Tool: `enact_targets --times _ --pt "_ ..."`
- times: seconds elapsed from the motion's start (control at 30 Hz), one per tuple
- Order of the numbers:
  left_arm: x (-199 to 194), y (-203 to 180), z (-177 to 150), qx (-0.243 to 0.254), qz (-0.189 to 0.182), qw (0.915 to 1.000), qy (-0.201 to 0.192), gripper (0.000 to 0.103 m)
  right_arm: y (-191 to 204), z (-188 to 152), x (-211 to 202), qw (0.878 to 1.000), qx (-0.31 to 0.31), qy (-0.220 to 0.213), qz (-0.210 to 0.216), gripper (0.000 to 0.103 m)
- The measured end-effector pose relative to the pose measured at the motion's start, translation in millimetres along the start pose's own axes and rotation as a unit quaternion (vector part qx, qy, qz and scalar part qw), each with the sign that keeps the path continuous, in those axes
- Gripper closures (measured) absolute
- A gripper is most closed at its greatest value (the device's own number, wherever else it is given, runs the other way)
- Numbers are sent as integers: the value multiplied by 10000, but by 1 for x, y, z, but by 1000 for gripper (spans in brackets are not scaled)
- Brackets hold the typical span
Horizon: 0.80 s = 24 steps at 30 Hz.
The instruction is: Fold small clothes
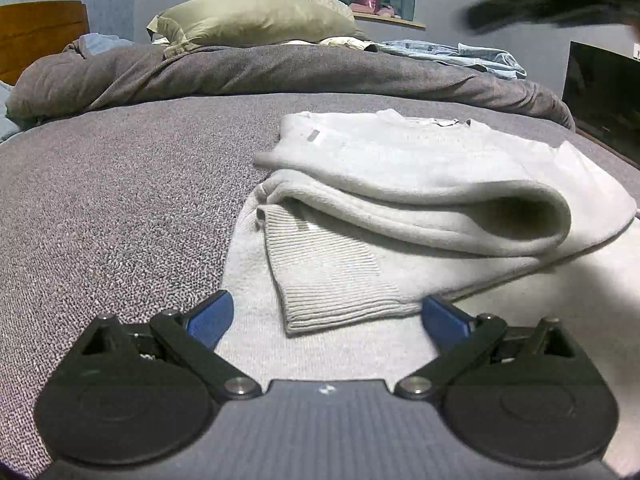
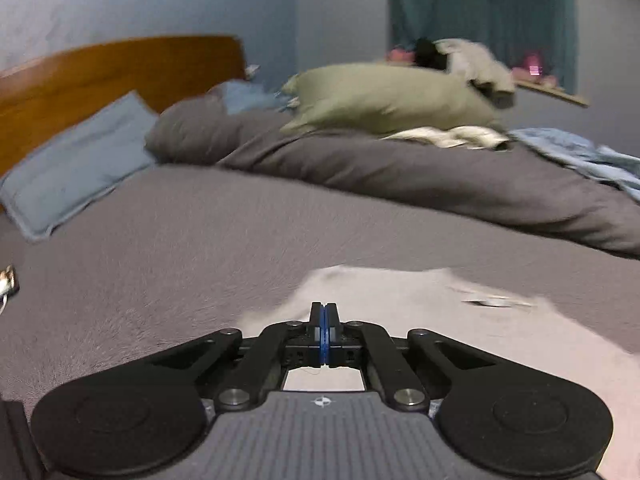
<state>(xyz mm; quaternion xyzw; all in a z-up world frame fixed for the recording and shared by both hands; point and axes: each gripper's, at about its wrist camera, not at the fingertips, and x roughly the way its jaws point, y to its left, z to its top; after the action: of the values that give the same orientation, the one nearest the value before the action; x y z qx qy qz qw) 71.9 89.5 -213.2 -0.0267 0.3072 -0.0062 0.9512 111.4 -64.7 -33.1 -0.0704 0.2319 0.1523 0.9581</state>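
- Left gripper (image 1: 328, 318): jaws spread wide, blue fingertips (image 1: 212, 317) apart, holding nothing. It sits low over the near edge of the sweater (image 1: 400, 184).
- The ribbed cuff (image 1: 332, 280) of a sleeve lies between the two fingertips, not pinched by either.
- Right gripper (image 2: 324, 334): jaws clenched, blue pads pressed flat together. No cloth visible between them. It hangs above the sweater (image 2: 400, 300); the view is motion-blurred.
- Sweater: light grey, flat on the bed cover (image 1: 120, 200), right of centre in the left wrist view. One sleeve is folded across the body, forming a thick rolled edge above the cuff. Neck label (image 1: 444, 122) at the far end.
- Dark blur at the top right of the left wrist view; cannot tell what it is.
- Behind the sweater: bunched grey duvet (image 1: 280, 72) across the bed, with an olive pillow (image 1: 256, 20) on it and pale blue clothes (image 1: 460, 56) to its right.
- Right wrist view also shows a blue pillow (image 2: 80, 164) by the wooden headboard (image 2: 100, 68).
- Teal curtain (image 2: 480, 12) on the far wall.
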Motion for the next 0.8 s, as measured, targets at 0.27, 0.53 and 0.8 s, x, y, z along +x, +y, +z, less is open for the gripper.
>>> enact_targets --times 0.27,0.53,0.8 --pt "0 -8 -1 75 67 9999 2 1 -71 -29 -25 9963 652 440 -351 86" --pt "0 -6 0 64 53 10000 1 1 -11 -50 29 9961 56 870 102 57" --pt "0 -3 0 -2 -11 10000 6 1 54 -32 98 9949 -245 945 239 51"
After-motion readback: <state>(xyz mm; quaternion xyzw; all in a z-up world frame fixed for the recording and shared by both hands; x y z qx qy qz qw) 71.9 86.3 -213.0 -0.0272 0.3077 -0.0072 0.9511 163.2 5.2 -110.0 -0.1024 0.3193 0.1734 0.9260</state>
